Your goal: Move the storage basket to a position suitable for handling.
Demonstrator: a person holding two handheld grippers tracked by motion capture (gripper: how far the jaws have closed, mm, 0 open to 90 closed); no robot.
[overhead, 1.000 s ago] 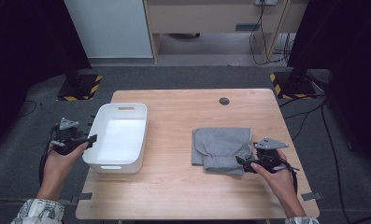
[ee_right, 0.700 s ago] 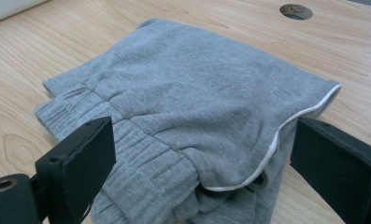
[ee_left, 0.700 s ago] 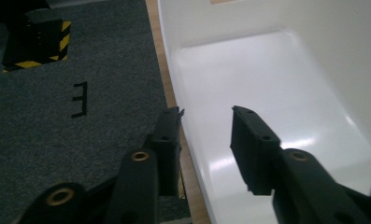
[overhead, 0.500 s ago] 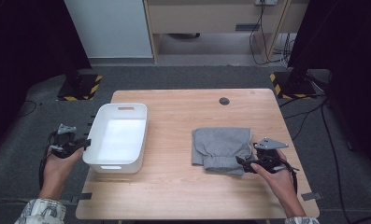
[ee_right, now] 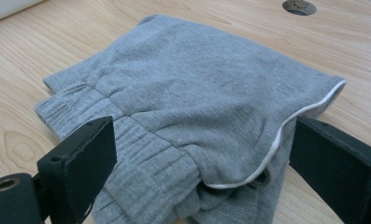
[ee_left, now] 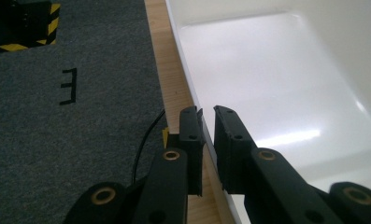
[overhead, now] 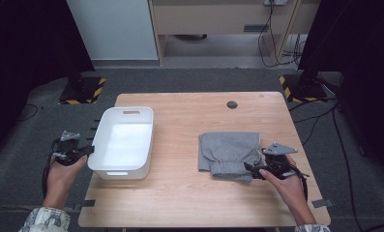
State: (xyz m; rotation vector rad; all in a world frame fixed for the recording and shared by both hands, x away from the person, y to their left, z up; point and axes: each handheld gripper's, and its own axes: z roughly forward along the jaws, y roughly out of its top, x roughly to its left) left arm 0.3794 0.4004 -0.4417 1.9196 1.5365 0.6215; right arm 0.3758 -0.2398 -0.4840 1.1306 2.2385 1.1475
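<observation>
Wood table [overhead: 189, 193] seen from above, with a person's two hands coming in from the near edge, each holding a black two-jaw gripper. We see the left gripper [overhead: 85, 151] held off the table's left side, its tips pointing at the outer wall of a white plastic bin [overhead: 102, 150] that stands on the left half of the table. In the left gripper view the jaws stand nearly together with a thin slit between them, holding nothing, and the bin's rim [ee_left: 183, 79] runs just ahead of the tips; dark carpet [ee_left: 71, 116] lies to their left. We find the right gripper [overhead: 250, 169] at the near right corner of a folded grey garment [overhead: 228, 152], which lies flat on the right half of the table. In the right gripper view its jaws are wide apart, one on each side of the cloth's [ee_right: 197, 107] ribbed, white-piped edge; they seem not to press it, though the contact is hard to judge. A small round hole [overhead: 232, 104] sits well beyond the garment.
</observation>
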